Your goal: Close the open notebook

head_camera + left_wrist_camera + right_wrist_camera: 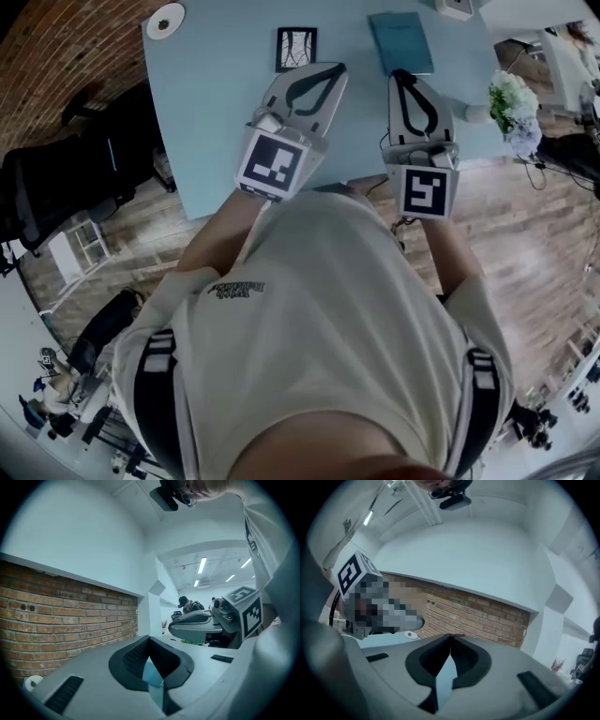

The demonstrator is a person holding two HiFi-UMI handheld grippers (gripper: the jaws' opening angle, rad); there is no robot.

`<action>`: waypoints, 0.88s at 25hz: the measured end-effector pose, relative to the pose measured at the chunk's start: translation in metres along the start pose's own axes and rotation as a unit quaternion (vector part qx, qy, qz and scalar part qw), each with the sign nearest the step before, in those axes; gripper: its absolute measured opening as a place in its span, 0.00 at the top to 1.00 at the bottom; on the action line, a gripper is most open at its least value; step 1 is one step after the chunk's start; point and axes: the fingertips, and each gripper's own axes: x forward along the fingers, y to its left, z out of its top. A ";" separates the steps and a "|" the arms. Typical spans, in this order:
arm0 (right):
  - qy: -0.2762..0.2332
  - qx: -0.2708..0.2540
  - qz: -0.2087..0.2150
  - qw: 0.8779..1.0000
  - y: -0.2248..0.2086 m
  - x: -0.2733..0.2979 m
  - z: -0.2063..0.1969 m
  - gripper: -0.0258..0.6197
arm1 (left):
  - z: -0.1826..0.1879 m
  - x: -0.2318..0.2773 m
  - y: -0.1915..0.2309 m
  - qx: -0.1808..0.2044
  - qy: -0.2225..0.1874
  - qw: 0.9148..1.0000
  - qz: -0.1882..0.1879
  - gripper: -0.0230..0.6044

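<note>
1. Right gripper (403, 75): jaws closed, empty. Left gripper (336, 69): the same.
2. Both hang near the notebook (401, 42), which lies flat on the counter (216, 112), seemingly already shut.
3. It is probably light and thin with a bendy cover; take its free edge.

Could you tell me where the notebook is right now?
Head view: the teal notebook lies closed on the table, just beyond the right hand-held gripper, right of the framed picture.
</note>
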 end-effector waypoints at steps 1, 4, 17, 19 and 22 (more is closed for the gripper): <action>-0.003 -0.001 0.001 1.000 0.004 -0.003 0.004 0.95 | 0.000 -0.004 -0.001 -0.003 -0.002 1.000 0.002 0.95; -0.003 0.015 0.009 1.000 0.015 -0.012 0.011 0.95 | 0.000 -0.012 -0.004 -0.007 -0.012 1.000 0.006 0.95; -0.002 0.108 0.058 0.993 0.040 -0.025 0.013 0.96 | 0.009 -0.033 -0.009 0.003 -0.053 0.998 0.036 0.95; -0.006 0.109 0.061 0.992 0.040 -0.026 0.014 0.96 | 0.005 -0.032 -0.015 0.004 -0.045 0.999 0.030 0.95; -0.005 0.123 0.075 0.990 0.042 -0.026 0.012 0.96 | 0.001 -0.031 -0.022 0.004 -0.034 0.999 0.020 0.95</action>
